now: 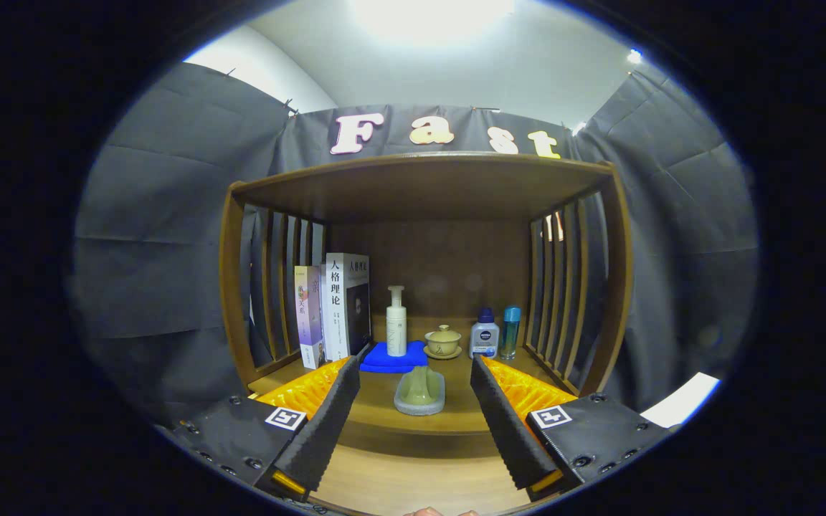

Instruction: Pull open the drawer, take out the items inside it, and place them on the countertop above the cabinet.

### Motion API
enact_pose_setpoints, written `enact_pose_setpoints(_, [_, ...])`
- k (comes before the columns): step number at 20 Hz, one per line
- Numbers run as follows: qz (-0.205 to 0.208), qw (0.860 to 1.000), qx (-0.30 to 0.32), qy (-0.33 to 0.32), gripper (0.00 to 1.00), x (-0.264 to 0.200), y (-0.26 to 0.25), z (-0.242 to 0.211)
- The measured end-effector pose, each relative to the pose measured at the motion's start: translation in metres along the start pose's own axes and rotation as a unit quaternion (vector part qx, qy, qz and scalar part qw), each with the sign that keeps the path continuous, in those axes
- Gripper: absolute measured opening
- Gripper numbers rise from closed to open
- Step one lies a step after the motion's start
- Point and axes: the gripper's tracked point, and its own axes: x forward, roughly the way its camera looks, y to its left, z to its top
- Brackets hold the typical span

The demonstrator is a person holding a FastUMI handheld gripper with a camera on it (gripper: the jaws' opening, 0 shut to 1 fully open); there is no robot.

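Wooden surface (413, 419) ahead, and my gripper (416, 423) hangs wide open, holding nothing. Between its fingers, just beyond the tips, a green dish (420, 393) lies on the top. I can't see the drawer; I reckon it's below, under the front edge.

The wooden desk (456, 419) on top of the cabinet is the floor of a slatted shelf frame. Near its front edge lies a pale green-grey dish (420, 393), flat and lengthwise, between the spread, empty fingers of the hand-held gripper (414, 367). Just behind it a folded blue cloth (391, 356) carries an upright white pump bottle (396, 321). Below the front edge is a lower wooden surface (413, 480); I cannot tell if it is the drawer.
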Motion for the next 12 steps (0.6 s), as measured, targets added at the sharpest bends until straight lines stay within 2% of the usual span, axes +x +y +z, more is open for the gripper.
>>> enact_pose_setpoints(5, [-0.014,0.999,-0.019,-0.027,0.98,-0.052,0.008,-0.013])
enact_pose_setpoints(8, [0.007,0.999,-0.038,-0.014,0.98,-0.079,0.028,-0.038])
enact_pose_setpoints(12, [0.011,0.999,-0.048,0.017,0.99,-0.110,0.043,-0.077])
